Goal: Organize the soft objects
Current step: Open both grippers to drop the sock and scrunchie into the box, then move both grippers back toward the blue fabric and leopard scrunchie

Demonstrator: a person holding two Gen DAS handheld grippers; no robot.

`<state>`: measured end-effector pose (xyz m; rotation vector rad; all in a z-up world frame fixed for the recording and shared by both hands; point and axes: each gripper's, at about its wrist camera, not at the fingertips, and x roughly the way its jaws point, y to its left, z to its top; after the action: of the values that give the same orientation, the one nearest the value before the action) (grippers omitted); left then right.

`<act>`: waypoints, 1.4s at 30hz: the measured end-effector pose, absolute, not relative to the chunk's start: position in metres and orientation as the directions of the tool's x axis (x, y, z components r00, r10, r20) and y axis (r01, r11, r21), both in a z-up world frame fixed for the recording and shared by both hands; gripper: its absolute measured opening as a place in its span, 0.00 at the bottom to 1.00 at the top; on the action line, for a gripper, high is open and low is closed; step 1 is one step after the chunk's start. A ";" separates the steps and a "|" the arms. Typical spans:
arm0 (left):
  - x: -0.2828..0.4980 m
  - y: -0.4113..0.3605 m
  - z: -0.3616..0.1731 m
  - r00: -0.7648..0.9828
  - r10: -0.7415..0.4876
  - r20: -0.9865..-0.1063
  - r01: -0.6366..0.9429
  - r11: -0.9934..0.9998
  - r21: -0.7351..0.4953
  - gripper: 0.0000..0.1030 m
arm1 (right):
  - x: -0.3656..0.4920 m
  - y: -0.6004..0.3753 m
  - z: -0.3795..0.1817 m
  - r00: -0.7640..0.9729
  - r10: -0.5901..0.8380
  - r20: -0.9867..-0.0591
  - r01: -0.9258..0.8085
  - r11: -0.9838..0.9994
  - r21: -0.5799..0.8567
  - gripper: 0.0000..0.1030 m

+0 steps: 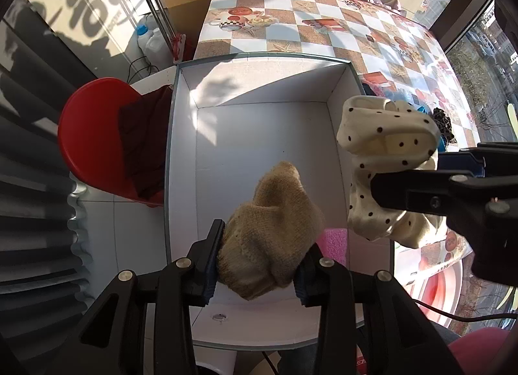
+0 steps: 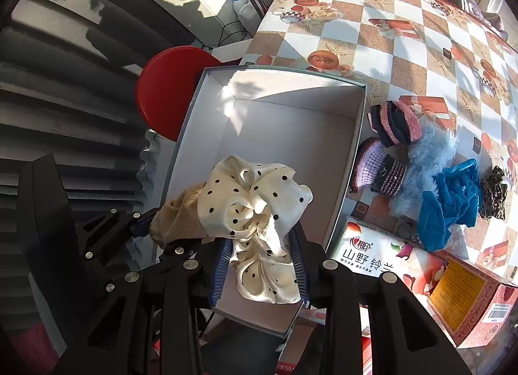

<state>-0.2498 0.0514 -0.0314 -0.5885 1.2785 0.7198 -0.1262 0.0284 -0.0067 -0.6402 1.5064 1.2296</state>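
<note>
Checkered tablecloth (image 1: 323,15) runs behind a white box (image 1: 259,135). Left view: box bare inside; left gripper (image 1: 255,261) clamps a tan knit (image 1: 272,232) over box's near end, long axis pointing away. Right gripper (image 1: 417,180) pinches a dotted cloth (image 1: 385,135) by box's right wall.

Right view: right gripper (image 2: 262,265) closed on dotted cloth (image 2: 255,203), bunched over box (image 2: 291,135); socks (image 2: 391,125) & blue glove (image 2: 450,200) lie on tablecloth (image 2: 404,35) beside it.

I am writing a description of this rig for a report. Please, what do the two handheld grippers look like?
Both are alike. The left gripper and the right gripper are matte black angular linkages joined by round silver bolts. Each finger carries a ribbed blue pad. A thin black cable runs near the bottom right of the left wrist view.
</note>
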 end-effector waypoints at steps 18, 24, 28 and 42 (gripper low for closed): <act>-0.253 0.066 -0.018 0.220 0.147 -0.964 -0.815 0.571 -0.099 0.88 | -0.093 0.011 0.001 -0.284 0.223 -0.933 -0.833 0.424 0.355 1.00; -0.223 0.064 0.004 0.260 0.164 -0.952 -0.761 0.642 -0.097 0.89 | -0.045 -0.011 0.021 -0.267 0.271 -0.925 -0.772 0.514 0.373 1.00; -0.189 0.060 0.013 0.290 0.144 -0.946 -0.704 0.702 -0.109 0.89 | 0.000 -0.035 0.038 -0.209 0.294 -0.933 -0.732 0.586 0.348 1.00; -0.010 0.038 -0.035 0.202 0.005 -0.979 -0.512 0.853 -0.101 0.89 | 0.133 -0.148 0.027 -0.120 0.260 -0.958 -0.533 0.797 0.283 1.00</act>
<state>-0.0098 0.0382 -0.0346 -0.4560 1.3290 0.3785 0.1330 -0.1479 0.0269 -0.2266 1.5519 0.6852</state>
